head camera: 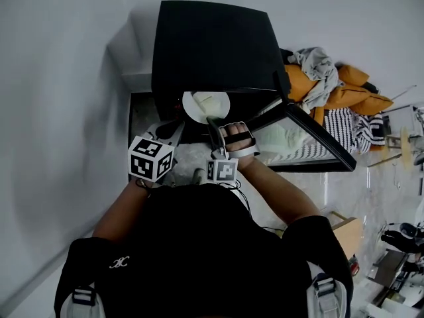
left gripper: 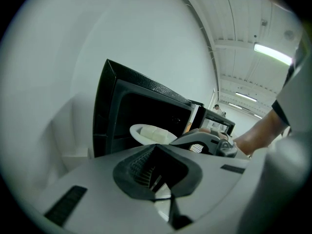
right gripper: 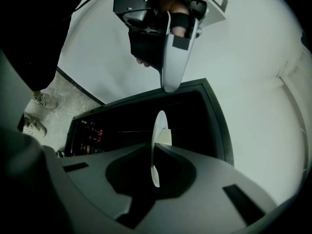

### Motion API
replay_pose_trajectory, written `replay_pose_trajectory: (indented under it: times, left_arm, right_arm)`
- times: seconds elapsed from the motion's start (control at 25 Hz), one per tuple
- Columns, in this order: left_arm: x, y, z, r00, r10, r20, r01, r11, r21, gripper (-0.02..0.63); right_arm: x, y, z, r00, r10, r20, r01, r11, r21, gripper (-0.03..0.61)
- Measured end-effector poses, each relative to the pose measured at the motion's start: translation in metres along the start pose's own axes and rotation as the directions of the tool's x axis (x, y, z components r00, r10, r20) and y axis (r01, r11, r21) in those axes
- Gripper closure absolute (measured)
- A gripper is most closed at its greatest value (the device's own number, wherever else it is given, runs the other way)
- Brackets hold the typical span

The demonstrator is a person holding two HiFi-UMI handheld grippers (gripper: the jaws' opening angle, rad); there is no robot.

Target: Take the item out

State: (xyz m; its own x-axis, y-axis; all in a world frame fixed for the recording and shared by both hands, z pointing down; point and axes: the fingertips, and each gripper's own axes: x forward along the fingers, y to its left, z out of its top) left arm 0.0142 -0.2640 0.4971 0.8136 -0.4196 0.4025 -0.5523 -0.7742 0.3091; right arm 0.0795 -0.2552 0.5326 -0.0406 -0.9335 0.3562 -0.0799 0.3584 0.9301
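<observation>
A black microwave (head camera: 212, 45) stands with its door (head camera: 318, 138) swung open to the right. At its opening is a white plate (head camera: 205, 105) carrying a pale block of food (left gripper: 153, 133). My right gripper (head camera: 215, 128) is shut on the plate's near rim. In the right gripper view the plate (right gripper: 158, 126) stands edge-on between the jaws of the right gripper (right gripper: 155, 155). My left gripper (head camera: 173, 134) hovers just left of the plate, apart from it. In its own view the left gripper (left gripper: 157, 179) has its jaws shut on nothing.
A white wall (head camera: 59, 111) runs close along the left of the microwave. A heap of orange and striped clothes (head camera: 331, 85) lies to the right behind the open door. The microwave's control panel (right gripper: 90, 130) shows in the right gripper view.
</observation>
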Motion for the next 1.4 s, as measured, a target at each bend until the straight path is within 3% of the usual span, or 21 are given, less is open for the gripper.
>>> replay_pose_trajectory:
  times: [0.84,1.16,1.4]
  left_arm:
    - [0.013,-0.008,-0.009,0.993,-0.107,-0.042,0.108,0.994,0.024,0.607]
    - [0.016,-0.01,-0.013,0.99,-0.13,-0.063,0.132,0.991,0.032,0.607]
    - [0.017,-0.007,-0.013,0.988,-0.134,-0.071,0.137,0.99,0.039,0.607]
  right_arm:
    - [-0.073,-0.003,-0.007,0.998,-0.05,-0.03,0.049,0.998,-0.035,0.561]
    - [-0.081,-0.007,-0.007,0.998,-0.064,-0.025,0.064,0.998,0.01,0.561]
    - [-0.084,-0.005,-0.007,0.999,-0.022,-0.036,0.023,0.999,0.028,0.561]
